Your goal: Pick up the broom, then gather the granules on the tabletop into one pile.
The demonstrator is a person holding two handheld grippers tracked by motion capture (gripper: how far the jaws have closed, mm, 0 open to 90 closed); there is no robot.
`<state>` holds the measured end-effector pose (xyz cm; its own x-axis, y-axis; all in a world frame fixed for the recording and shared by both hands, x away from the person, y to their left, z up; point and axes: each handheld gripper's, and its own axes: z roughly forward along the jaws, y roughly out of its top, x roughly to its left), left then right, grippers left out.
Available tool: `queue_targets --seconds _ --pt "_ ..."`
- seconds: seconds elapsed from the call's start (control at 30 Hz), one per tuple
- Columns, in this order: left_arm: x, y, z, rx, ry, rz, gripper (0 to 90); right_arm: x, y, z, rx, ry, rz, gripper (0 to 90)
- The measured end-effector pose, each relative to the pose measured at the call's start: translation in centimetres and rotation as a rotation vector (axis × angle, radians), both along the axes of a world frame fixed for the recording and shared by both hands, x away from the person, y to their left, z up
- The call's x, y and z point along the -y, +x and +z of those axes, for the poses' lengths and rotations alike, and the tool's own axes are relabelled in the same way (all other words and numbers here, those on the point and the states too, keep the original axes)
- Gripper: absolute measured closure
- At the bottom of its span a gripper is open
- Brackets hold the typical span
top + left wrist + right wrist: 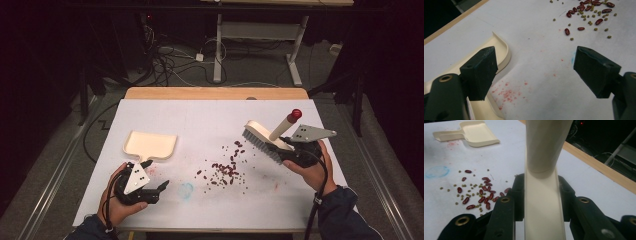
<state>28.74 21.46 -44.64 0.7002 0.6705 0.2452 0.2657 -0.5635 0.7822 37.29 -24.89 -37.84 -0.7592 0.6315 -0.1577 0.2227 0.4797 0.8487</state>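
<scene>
High view looks down on the table (pixel 150 210); both gripper views skim close, sharing the beans (pixel 586 10).

Matt cream plastic dustpan (pixel 149 145) and brush (pixel 265 136); glossy red beans (pixel 482 195); stained white paper-like sheet over the wooden table (pixel 215 93).

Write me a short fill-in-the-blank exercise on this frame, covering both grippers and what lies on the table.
1. The right gripper is shut on a cream hand ____.
2. The left gripper stands ____, nothing between its jaws.
3. The cream dustpan lies on the white table beside the ____ gripper.
4. Red kidney beans and small ____ beans lie scattered.

Missing words: brush; open; left; green
</scene>
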Motion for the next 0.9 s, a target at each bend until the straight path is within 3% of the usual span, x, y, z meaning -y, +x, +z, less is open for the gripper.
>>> queue_targets --seconds 0.4,0.77,0.9 --pt "0.0 -0.1 -0.2 -0.006 0.006 0.0 18.5 0.7 1.1 -0.5 0.02 0.004 -0.078 67.3" --pt "0.2 0.0 -0.6 -0.026 0.015 0.002 18.5 -0.3 4.0 -2.2 0.027 -0.049 -0.154 67.4" --pt "0.4 0.1 -0.6 -0.026 0.024 -0.007 18.5 -1.6 5.0 -2.9 0.047 -0.1 -0.165 67.3"
